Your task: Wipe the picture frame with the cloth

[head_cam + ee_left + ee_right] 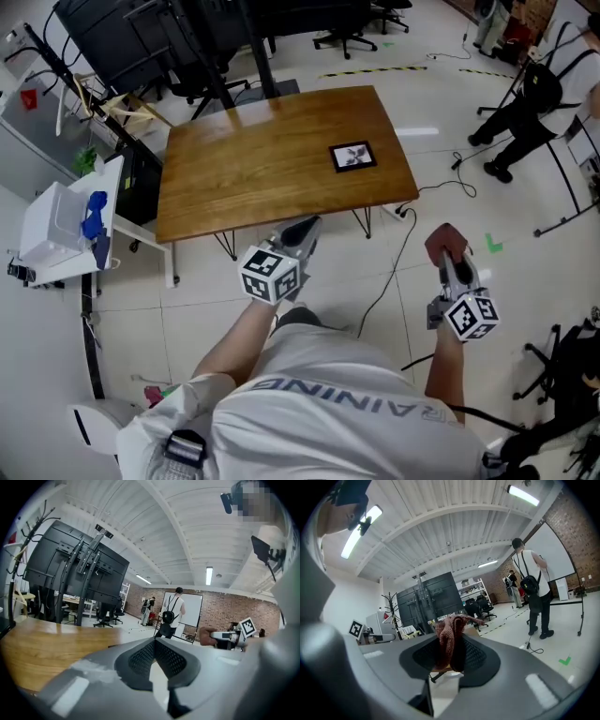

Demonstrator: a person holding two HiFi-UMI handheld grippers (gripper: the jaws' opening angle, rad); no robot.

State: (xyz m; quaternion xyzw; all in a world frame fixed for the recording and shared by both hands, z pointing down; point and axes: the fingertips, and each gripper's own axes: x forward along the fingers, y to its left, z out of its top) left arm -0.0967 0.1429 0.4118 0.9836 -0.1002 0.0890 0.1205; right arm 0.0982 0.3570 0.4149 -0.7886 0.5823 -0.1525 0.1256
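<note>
A small black picture frame [353, 156] lies flat near the right edge of the wooden table [253, 164]. My right gripper [450, 258] hangs over the floor, right of the table's near corner, shut on a reddish-brown cloth [444, 241] that bunches up between its jaws [450, 641]. My left gripper [302, 232] is at the table's near edge, shut with nothing in it; its jaws meet in the left gripper view [155, 656]. The frame shows in neither gripper view.
A white cart [66, 225] with a blue item stands left of the table. Cables [412, 211] trail on the floor right of it. A person [525, 103] stands at the far right by stands. Office chairs [347, 33] and a black screen rack [141, 37] lie beyond.
</note>
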